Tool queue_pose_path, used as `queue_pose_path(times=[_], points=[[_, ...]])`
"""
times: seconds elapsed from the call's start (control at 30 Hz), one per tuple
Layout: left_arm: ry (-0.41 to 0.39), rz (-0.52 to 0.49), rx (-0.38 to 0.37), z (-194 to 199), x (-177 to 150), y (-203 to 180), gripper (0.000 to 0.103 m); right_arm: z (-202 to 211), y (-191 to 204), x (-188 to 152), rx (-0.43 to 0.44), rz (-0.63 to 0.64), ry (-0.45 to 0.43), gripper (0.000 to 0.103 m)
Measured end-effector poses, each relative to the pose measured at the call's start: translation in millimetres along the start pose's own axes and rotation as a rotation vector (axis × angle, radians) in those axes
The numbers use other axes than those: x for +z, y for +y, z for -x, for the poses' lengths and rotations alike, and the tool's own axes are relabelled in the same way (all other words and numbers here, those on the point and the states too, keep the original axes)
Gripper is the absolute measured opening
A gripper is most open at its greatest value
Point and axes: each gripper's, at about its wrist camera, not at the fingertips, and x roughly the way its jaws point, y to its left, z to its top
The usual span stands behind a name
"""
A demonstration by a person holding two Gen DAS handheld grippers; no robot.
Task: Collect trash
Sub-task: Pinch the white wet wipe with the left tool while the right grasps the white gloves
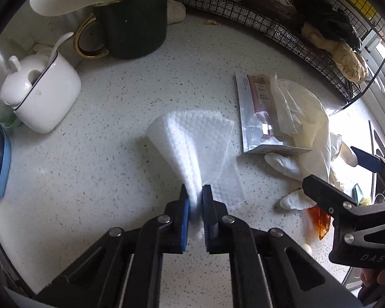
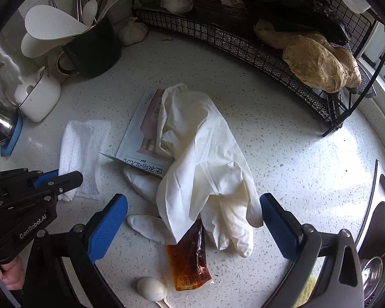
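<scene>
My left gripper [image 1: 196, 192] is shut on a bunched corner of a white embossed paper towel [image 1: 192, 133], whose other end trails onto the speckled counter [image 1: 115, 154]. The right wrist view shows the same towel [image 2: 82, 143] and the left gripper [image 2: 64, 177] at the left. My right gripper [image 2: 192, 200] stands open, its blue pads on either side of a crumpled white glove [image 2: 200, 154]. Under the glove lie a silver sachet [image 2: 141, 133] and an orange sauce packet [image 2: 190, 264]. A small white egg-shaped object [image 2: 151, 288] rests near the front.
A dark mug of utensils [image 1: 133, 25] and a white lidded pot [image 1: 43, 95] stand at the back left. A black wire basket [image 2: 243, 38] with ginger runs along the back right. A steel vessel on a blue base [image 2: 10, 128] sits left, a sink [image 2: 379, 231] right.
</scene>
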Motion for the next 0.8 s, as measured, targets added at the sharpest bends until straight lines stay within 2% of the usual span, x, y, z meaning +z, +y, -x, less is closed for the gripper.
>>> queue_pose_path(times=[0.33, 0.4, 0.43, 0.5, 0.53, 0.57, 0.6, 0.63, 0.67, 0.8], points=[[-0.038, 0.075, 0.117, 30.3, -23.8, -23.7, 0.008, -11.0, 0.8, -4.7, 0.091, 0.109, 0.004, 0.102], [-0.037, 0.093, 0.134, 28.5, -28.0, -36.6, 0.008, -13.2, -1.7, -5.1, 0.112, 0.131, 0.002, 0.091], [-0.034, 0.102, 0.140, 28.9, -30.0, -37.9, 0.008, -15.3, -1.2, -4.2, 0.117, 0.146, 0.007, 0.075], [-0.031, 0.116, 0.150, 28.0, -33.0, -43.2, 0.008, -15.4, 0.6, -5.3, 0.097, 0.183, -0.001, 0.059], [-0.031, 0.124, 0.157, 28.4, -37.1, -45.3, 0.008, -14.3, 1.3, -6.4, 0.089, 0.199, -0.004, 0.047], [-0.027, 0.135, 0.163, 29.1, -40.8, -45.9, 0.008, -12.6, 0.7, -7.7, 0.102, 0.208, -0.002, 0.033], [-0.023, 0.149, 0.166, 31.3, -40.8, -39.8, 0.008, -10.6, -1.0, -9.6, 0.123, 0.205, 0.008, 0.026], [-0.022, 0.157, 0.165, 36.0, -49.0, -34.3, 0.008, -7.8, -2.4, -12.7, 0.141, 0.203, 0.019, 0.013], [-0.026, 0.158, 0.165, 39.3, -52.9, -36.4, 0.008, -3.8, -8.2, -18.5, 0.150, 0.209, 0.021, 0.010], [-0.068, 0.161, 0.181, 66.6, -78.2, -46.1, 0.008, 19.6, -8.8, -37.8, 0.191, 0.226, -0.002, 0.008]])
